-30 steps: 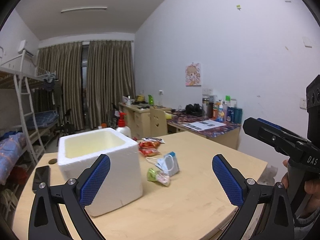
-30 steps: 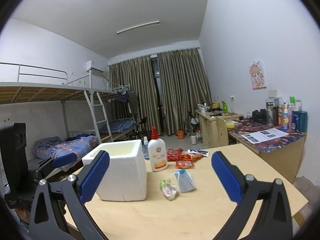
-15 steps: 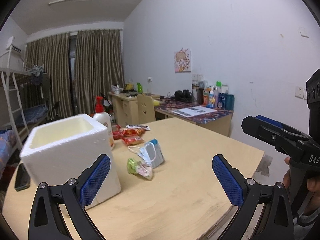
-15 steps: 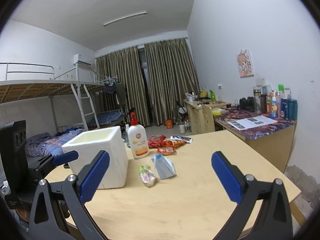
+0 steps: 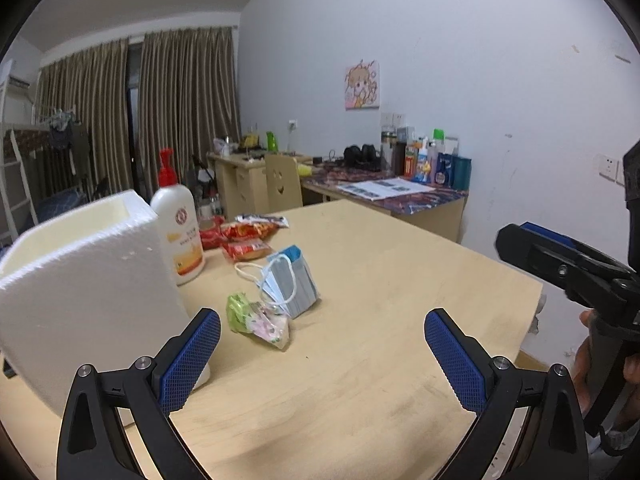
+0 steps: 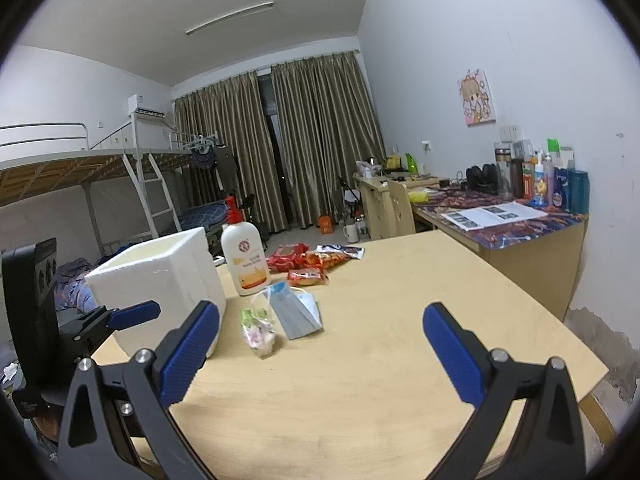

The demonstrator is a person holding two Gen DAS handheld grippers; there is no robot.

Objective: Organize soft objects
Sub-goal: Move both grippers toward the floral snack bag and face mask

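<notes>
A stack of blue face masks [image 5: 290, 284] [image 6: 298, 312] lies mid-table beside a small green and pink packet [image 5: 260, 320] [image 6: 258, 330]. Red snack packets [image 5: 244, 240] [image 6: 304, 264] lie farther back. A white foam box [image 5: 88, 288] [image 6: 160, 276] stands open at the left. My left gripper [image 5: 322, 356] is open and empty above the table, short of the packet. My right gripper [image 6: 320, 352] is open and empty, also short of the masks; it shows at the right edge of the left wrist view [image 5: 560, 264].
A white lotion bottle with a red pump [image 5: 178, 224] [image 6: 244, 256] stands behind the box. The wooden table [image 5: 380, 320] ends at the right. A cluttered desk [image 6: 500, 216] stands along the wall, a bunk bed [image 6: 80, 168] at the left.
Both grippers have moved closer to the table's objects and swung right; the foam box has shifted left in both views. Both stay open.
</notes>
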